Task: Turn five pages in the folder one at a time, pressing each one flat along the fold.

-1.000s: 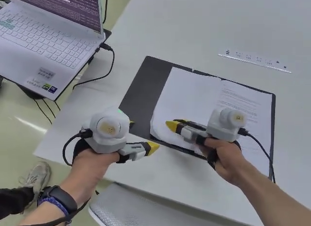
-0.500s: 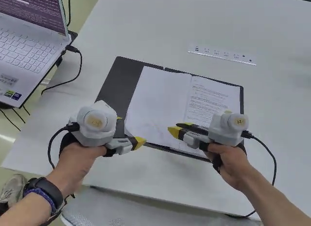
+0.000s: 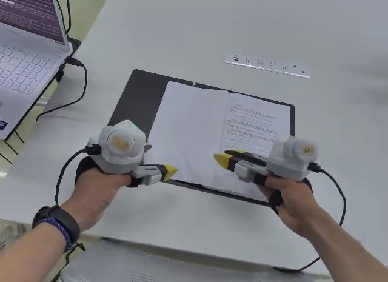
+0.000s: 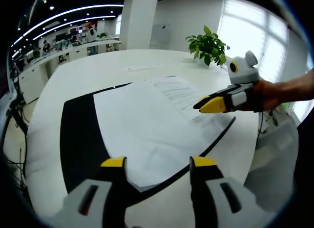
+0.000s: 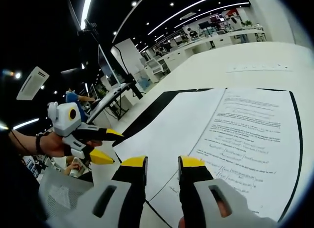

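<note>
White table (image 3: pixel 182 27), open folder (image 3: pixel 137 97), left gripper (image 3: pixel 167 171) at near edge, jaws apart, right gripper (image 3: pixel 221 161) over page (image 3: pixel 257 127), seemingly narrowly parted.

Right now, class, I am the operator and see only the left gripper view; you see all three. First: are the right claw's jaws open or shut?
Observer: Open a little. In the right gripper view the right claw shows a narrow gap with nothing in it.
Operator: What lies left of the folder?
Observer: An open laptop, screen lit, at the head view's upper left.
Operator: What is behind my own claw?
Observer: The hand holding it, with a dark watch on the wrist.
</note>
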Demonstrator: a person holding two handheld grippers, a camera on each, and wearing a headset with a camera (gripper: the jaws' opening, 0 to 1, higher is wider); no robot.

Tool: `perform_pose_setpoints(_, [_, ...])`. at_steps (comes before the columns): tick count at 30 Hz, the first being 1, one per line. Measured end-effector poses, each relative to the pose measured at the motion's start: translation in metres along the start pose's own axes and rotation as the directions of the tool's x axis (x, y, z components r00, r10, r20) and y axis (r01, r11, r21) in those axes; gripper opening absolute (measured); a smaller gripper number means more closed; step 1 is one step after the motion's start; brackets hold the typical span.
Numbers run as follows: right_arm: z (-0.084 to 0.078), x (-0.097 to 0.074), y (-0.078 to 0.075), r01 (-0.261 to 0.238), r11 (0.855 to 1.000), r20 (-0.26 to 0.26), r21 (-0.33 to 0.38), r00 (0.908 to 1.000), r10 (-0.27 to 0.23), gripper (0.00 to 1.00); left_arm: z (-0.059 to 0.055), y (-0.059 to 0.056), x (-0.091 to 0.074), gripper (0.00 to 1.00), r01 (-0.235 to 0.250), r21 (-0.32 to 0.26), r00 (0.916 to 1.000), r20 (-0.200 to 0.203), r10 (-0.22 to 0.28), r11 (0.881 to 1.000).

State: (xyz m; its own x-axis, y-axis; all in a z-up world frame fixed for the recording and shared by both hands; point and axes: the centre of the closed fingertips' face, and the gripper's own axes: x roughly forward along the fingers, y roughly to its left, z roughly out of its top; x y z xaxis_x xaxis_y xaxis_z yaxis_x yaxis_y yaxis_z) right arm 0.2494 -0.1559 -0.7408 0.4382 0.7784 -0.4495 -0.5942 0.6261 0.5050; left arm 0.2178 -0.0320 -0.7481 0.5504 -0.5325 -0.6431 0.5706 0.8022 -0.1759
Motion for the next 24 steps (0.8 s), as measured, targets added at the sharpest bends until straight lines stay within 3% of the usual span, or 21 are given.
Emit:
perform_pose_setpoints(10, [0.016, 0.007, -0.017, 0.006, 0.999, 0.030, 0.033, 0.9995, -0.007, 0.23, -0.009, 0.006, 0.012, 0.48, -0.016, -0.026, 0.9991, -0.040, 0.015, 1.000])
perform_pose_setpoints(17, [0.028, 0.021, -0.028, -0.002, 0.998, 0.061, 0.065, 0.9981, -0.002, 0.22, -0.020, 0.007, 0.015, 0.50, -0.026, 0.031, 0.9957, -0.087, 0.029, 0.999])
perform_pose_setpoints(24, [0.039, 0.035, -0.034, -0.009, 0.997, 0.089, 0.081, 0.9960, 0.002, 0.20, -0.028, 0.008, 0.015, 0.51, -0.033, 0.047, 0.9933, -0.109, 0.038, 0.998])
